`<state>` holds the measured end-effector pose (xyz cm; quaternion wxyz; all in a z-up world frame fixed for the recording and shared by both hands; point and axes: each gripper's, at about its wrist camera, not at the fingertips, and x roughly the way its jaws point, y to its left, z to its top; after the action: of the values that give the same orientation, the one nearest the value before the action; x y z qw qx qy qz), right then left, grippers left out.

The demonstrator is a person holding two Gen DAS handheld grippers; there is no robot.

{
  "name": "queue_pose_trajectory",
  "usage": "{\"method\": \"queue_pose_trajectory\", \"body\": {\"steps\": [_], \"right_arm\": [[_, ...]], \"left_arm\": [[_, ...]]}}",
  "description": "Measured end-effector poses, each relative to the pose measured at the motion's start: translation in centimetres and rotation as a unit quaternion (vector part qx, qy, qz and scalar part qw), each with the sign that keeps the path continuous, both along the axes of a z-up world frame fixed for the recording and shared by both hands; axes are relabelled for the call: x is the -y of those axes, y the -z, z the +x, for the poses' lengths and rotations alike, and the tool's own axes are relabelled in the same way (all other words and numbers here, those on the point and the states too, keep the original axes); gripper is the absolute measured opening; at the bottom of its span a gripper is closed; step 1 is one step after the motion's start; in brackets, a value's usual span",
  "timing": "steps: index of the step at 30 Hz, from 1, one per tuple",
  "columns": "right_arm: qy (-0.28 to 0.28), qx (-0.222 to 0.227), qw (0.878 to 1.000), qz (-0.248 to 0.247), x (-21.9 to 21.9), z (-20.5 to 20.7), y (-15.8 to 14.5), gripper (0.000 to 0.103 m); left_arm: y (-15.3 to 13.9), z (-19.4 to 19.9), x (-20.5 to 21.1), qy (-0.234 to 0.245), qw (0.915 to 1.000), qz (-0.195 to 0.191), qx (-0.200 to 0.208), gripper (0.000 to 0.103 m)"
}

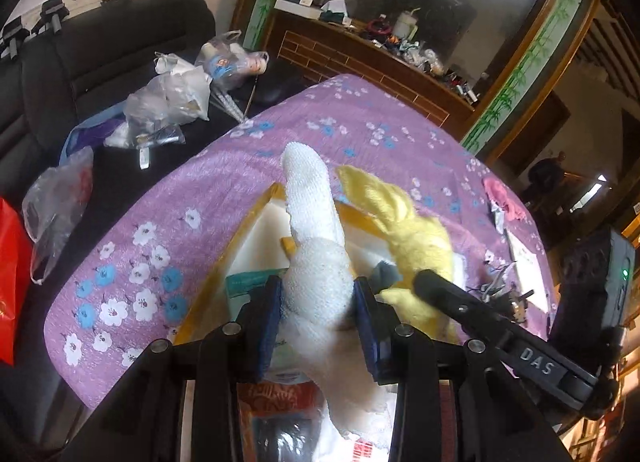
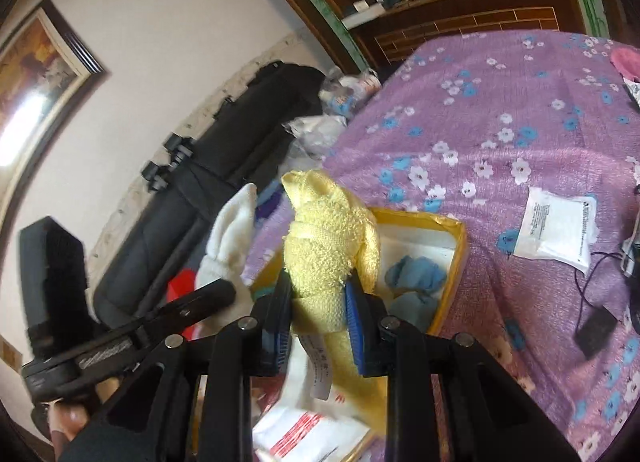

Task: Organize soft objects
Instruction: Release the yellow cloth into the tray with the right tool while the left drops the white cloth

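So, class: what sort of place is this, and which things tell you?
Probably a lived-in home room. A purple floral cloth covers the table, a dark sofa holds plastic bags, a framed picture hangs on the wall, and a wooden shelf is cluttered.

Left gripper (image 1: pixel 318 296): black angular frame, round silver screws at the joints, dark blue ribbed pads (image 1: pixel 269 318).
Right gripper (image 2: pixel 319 308): same black frame and silver screws, brighter blue ridged pads (image 2: pixel 356 326).
Markings: white letters "DAS" on a black arm.
Light: small green lamp on a black box.
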<state>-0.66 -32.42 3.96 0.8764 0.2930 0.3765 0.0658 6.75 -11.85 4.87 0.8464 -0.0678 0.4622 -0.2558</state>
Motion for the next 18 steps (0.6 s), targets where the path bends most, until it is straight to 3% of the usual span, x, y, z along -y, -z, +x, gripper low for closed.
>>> {"method": "queue_pose_trajectory", "body": {"steps": [8,10,12,15,18], "right_arm": [[-0.009,-0.014,1.0,-0.01,-0.7,0.4,0.4,0.028],[-0.012,-0.006,1.0,-0.006,-0.8,0.1,-0.1,0.033],[-0.014,0.007,1.0,0.003,-0.8,-0.5,-0.7,0.042],[-0.015,0.022,1.0,0.002,-0.9,-1.6,-1.5,0.054],[-0.018,0.024,1.0,0.001,-0.9,-2.5,-1.6,0.056]], "left_arm": [[2.0,0.1,0.0,-0.014,0.9996,0.003,-0.026,0.043],[2.0,-0.2,-0.1,-0.013,0.9995,0.0,-0.029,0.051],[1.7,-0.9,-0.3,-0.011,0.9996,-0.011,-0.024,0.072],[1.1,-1.9,-0.4,-0.015,0.9998,-0.013,-0.007,0.079],[1.0,-2.8,-0.7,-0.022,0.9996,-0.013,-0.009,0.079]]}}
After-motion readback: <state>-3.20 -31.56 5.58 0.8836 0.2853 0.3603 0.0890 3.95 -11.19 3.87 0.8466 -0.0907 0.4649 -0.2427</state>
